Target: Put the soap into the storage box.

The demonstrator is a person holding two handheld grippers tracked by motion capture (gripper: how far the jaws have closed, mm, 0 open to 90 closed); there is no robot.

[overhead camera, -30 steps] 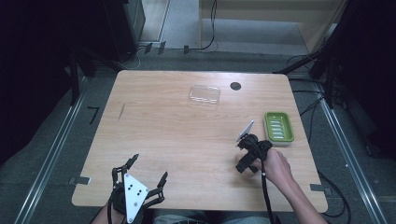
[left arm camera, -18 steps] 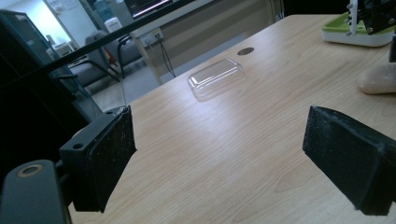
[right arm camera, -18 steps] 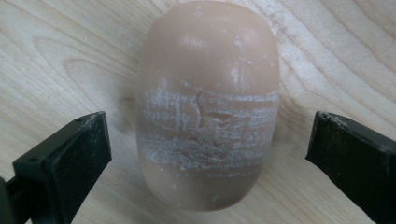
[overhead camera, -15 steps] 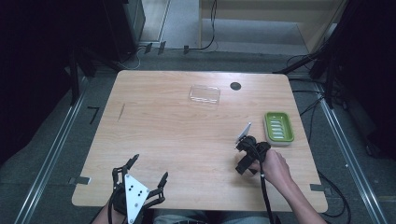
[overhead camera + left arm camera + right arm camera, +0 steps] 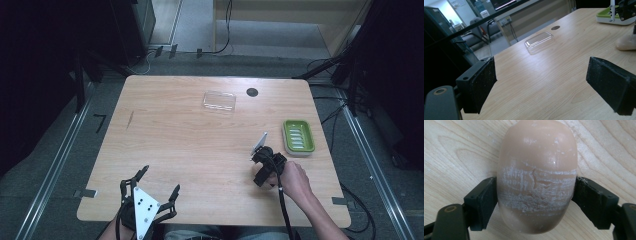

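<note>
Right gripper (image 5: 534,202) jaws have just been closing and now press both sides of the soap bar (image 5: 536,175), lying on the tabletop (image 5: 190,145) near the green soap dish (image 5: 298,136). Grasp looks set; lift likely next. Left gripper (image 5: 541,82) idle, jaws wide, empty.

A tan oval soap bar (image 5: 537,176), its middle scuffed white, lies flat on the counter (image 5: 190,145), near right side.

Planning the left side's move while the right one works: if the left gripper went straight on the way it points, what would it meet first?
Probably the clear plastic lid lying on the table; bare wood lies between, though depth is hard to judge.
</note>
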